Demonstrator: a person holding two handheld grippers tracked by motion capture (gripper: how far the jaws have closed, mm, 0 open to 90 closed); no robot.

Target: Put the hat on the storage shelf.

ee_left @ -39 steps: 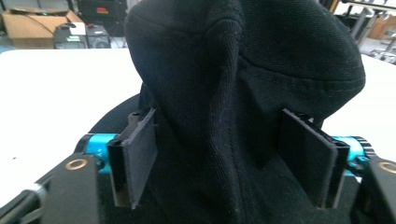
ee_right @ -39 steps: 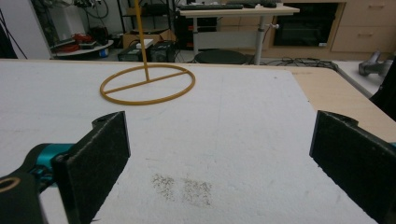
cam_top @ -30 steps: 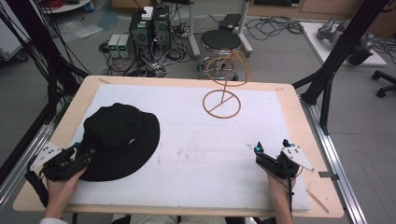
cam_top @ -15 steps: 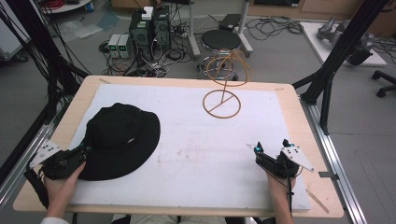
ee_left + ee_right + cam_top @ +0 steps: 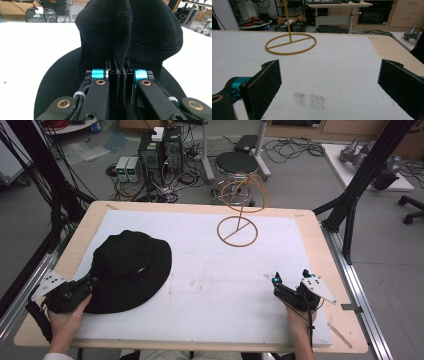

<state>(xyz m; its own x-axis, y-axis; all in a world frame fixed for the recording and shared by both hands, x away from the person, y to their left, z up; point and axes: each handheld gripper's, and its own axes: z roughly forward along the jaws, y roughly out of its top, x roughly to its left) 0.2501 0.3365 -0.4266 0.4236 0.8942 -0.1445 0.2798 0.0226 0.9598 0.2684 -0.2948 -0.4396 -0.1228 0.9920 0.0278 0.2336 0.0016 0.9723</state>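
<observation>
— At the left edge of the white mat (image 5: 210, 285), what has the left gripper (image 5: 90, 282) got?

— A fold of the black hat (image 5: 131, 270). In the left gripper view its jaws have just been closing and now stand clenched on a pinched ridge of the fabric (image 5: 122, 50), with cloth running down between the two pads. The hat's crown rises right behind that pinch.

— And where does the hat lie?

— On the left half of the mat, brim flat on the surface, crown up. The person's left hand (image 5: 67, 315) holds the gripper at the brim's near-left edge.

— Anything in the middle?

— Bare mat with a few faint smudges. Farther back, right of centre, a yellow wire stand (image 5: 239, 222) sits on its ring base, well apart from the hat.

— The right side?

— The right gripper (image 5: 290, 282) rests at the near right of the mat in the person's right hand (image 5: 298, 320). In the right gripper view its jaws stand wide apart with nothing between them, only mat, and the stand's ring (image 5: 290, 43) ahead.
</observation>
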